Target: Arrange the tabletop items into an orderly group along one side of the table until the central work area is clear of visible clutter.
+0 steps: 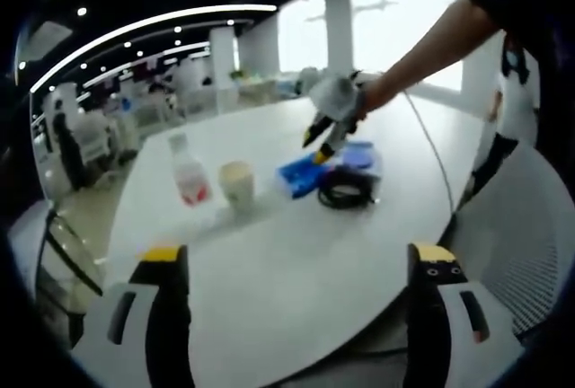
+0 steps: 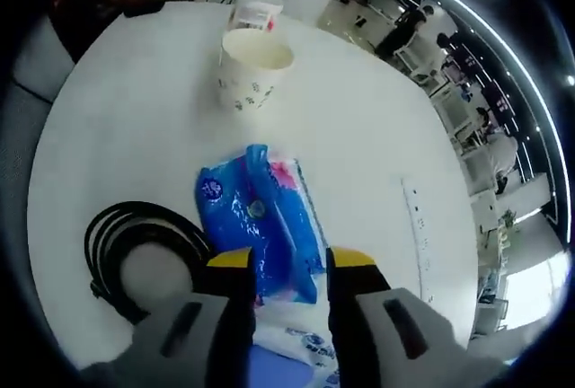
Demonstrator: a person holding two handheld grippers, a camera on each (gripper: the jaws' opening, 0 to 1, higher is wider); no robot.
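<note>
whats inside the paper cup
In the right gripper view the paper cup stands upright and open; the part of its inside that shows looks pale and empty. Its near wall hides the bottom, so a little liquid cannot be ruled out.

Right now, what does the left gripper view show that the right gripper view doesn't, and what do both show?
Left gripper view alone: the person's arm and the whole right gripper reaching over the table. Right gripper view alone: a white strip lying on the table. Both: the paper cup, bottle, blue packet, black cable coil and white table.
</note>
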